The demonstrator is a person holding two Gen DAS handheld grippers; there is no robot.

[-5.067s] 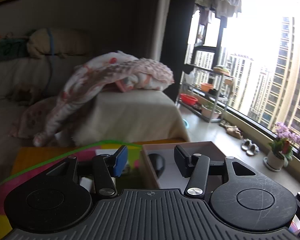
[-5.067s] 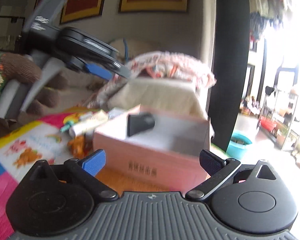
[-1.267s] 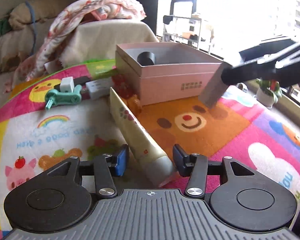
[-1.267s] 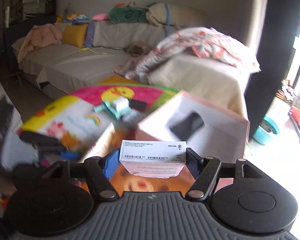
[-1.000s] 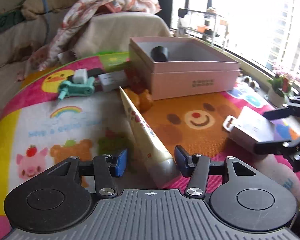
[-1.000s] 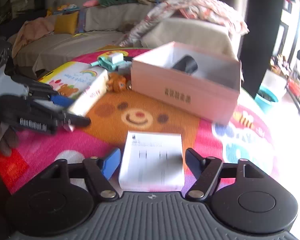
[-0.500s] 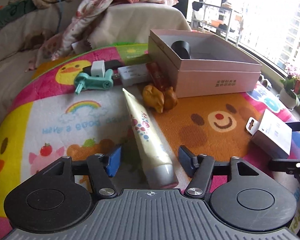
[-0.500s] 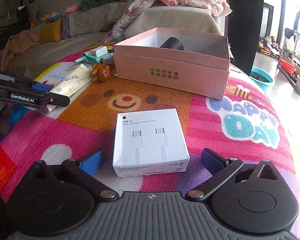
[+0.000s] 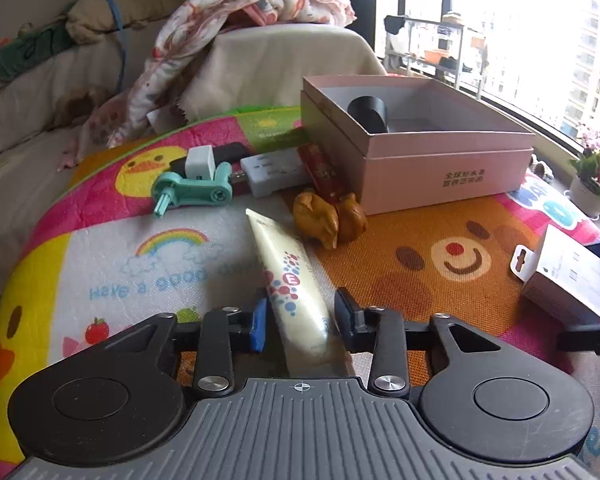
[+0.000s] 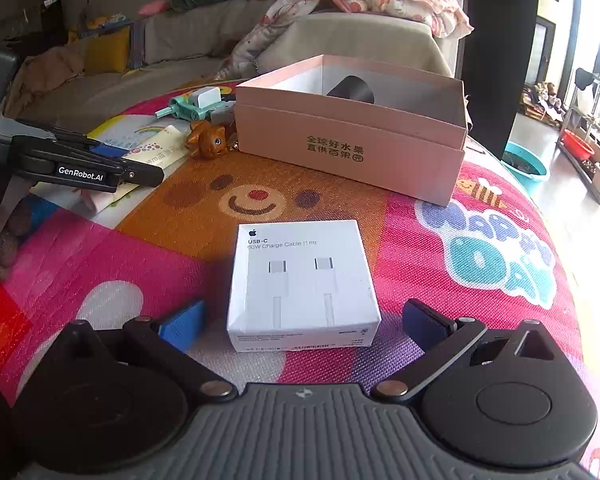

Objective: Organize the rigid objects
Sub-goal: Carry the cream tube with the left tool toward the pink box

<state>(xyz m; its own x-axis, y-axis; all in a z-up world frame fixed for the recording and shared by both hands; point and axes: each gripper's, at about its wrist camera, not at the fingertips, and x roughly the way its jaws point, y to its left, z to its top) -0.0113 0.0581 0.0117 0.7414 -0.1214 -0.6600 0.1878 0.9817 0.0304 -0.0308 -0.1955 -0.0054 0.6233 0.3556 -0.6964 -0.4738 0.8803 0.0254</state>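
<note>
A living room with a sofa (image 10: pixel 112 76) and a bright window (image 9: pixel 540 32) surrounds a round worktop (image 10: pixel 440 264) covered by a colourful cartoon mat.

Left wrist view: the left tongs (image 9: pixel 300 322) sit at lower centre. Their jaws are closing around the cap end of a cream tube (image 9: pixel 288 284), which lies flat on the mat and runs up toward centre frame. The blue left pad sits just beside the tube; contact with the right pad cannot be confirmed. Above the tube lie brown figurines (image 9: pixel 330 218), a teal plastic part (image 9: pixel 192 192) and a white adapter (image 9: pixel 274 172). An open pink box (image 9: pixel 416 136) stands at upper right with a black cylinder (image 9: pixel 368 114) inside.

Right wrist view: the right tongs (image 10: pixel 300 324) stand wide apart at lower centre. A white cable box (image 10: pixel 302 284) lies flat on the mat between the fingers, clear of both pads. The pink box stands behind it at upper centre. The left tongs appear at the left edge, over the tube.
</note>
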